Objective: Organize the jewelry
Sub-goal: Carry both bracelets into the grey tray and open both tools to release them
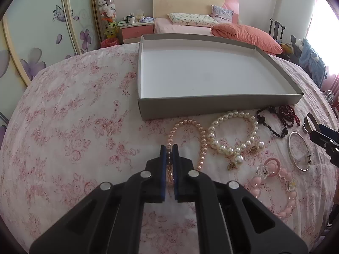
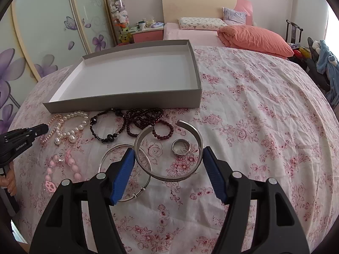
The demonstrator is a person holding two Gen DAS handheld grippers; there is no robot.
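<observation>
Floral tablecloth (image 2: 254,105), one box (image 2: 127,100), left claw (image 1: 169,148) gripping pink pearl bracelet (image 1: 201,139)

Daylight is flooding both views evenly, coming from a window (image 1: 322,21) at two o'clock that is blowing out to pure white. The same window (image 2: 333,17) is glaring at three o'clock in the right wrist view. Shadows are staying soft and faint under the grey box (image 1: 220,103). Fisheye distortion is bending straight lines toward the rims, and dark vignetting is rounding off every corner. The centre is staying sharp; edges are softening slightly.
</observation>
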